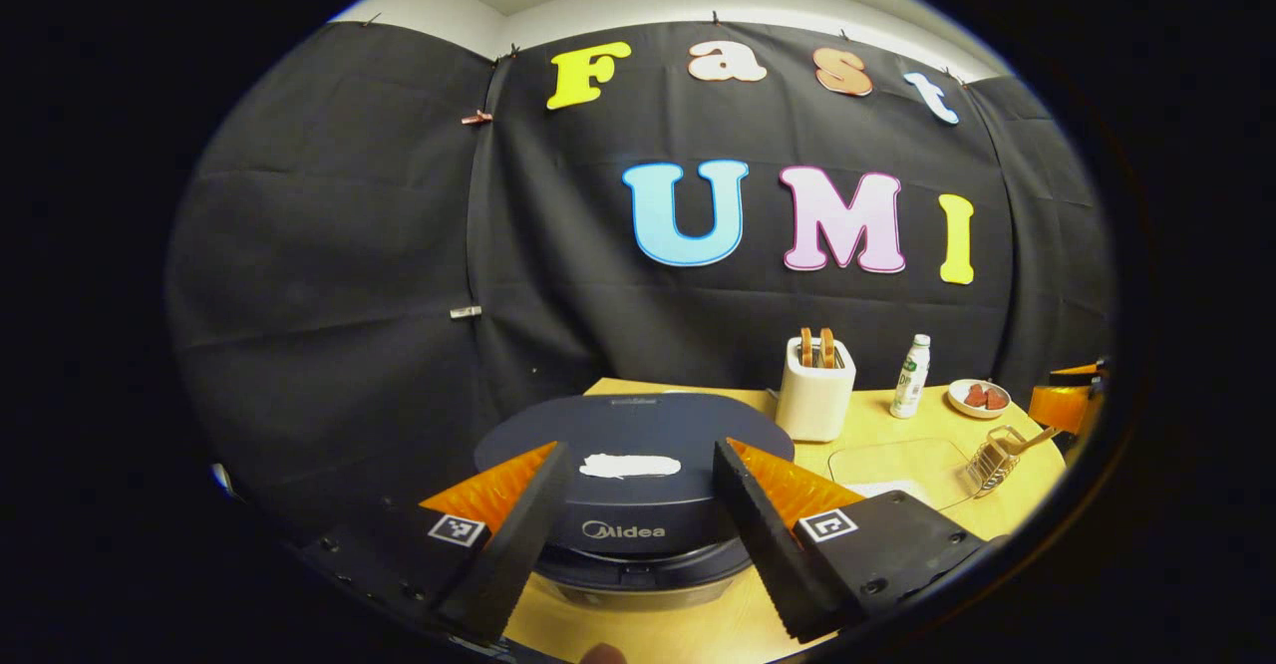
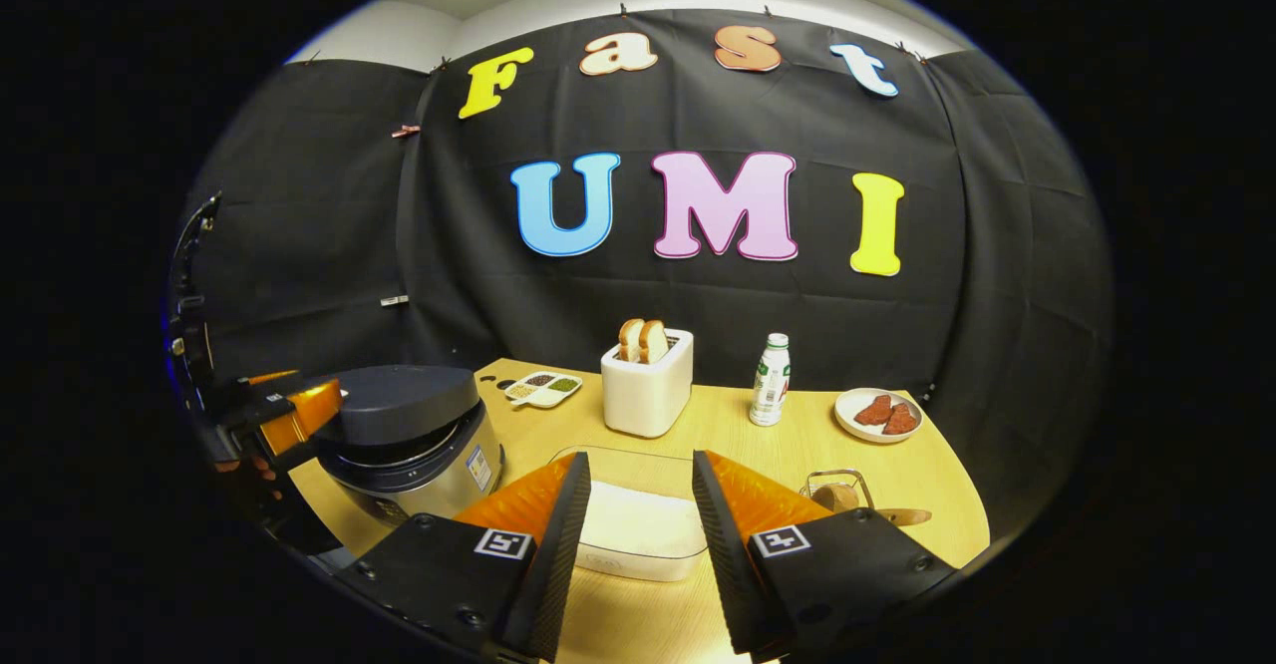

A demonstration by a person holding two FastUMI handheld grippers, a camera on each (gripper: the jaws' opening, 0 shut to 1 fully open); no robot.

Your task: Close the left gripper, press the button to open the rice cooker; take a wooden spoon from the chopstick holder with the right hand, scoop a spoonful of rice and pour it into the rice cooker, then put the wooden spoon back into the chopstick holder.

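The rice cooker front is partly hidden behind both fingers. The small dish's contents are too small to identify. The wooden spoon bowl is hidden.

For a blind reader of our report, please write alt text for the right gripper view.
The open right claw hovers over a clear box of rice on a wooden table. To its left stands a closed rice cooker with the left claw beside it; behind are a toaster, bottle and plate.

The left gripper is held level and facing forward, its fingers spread wide apart with nothing between them. The right gripper hovers likewise, fingers parted and empty.
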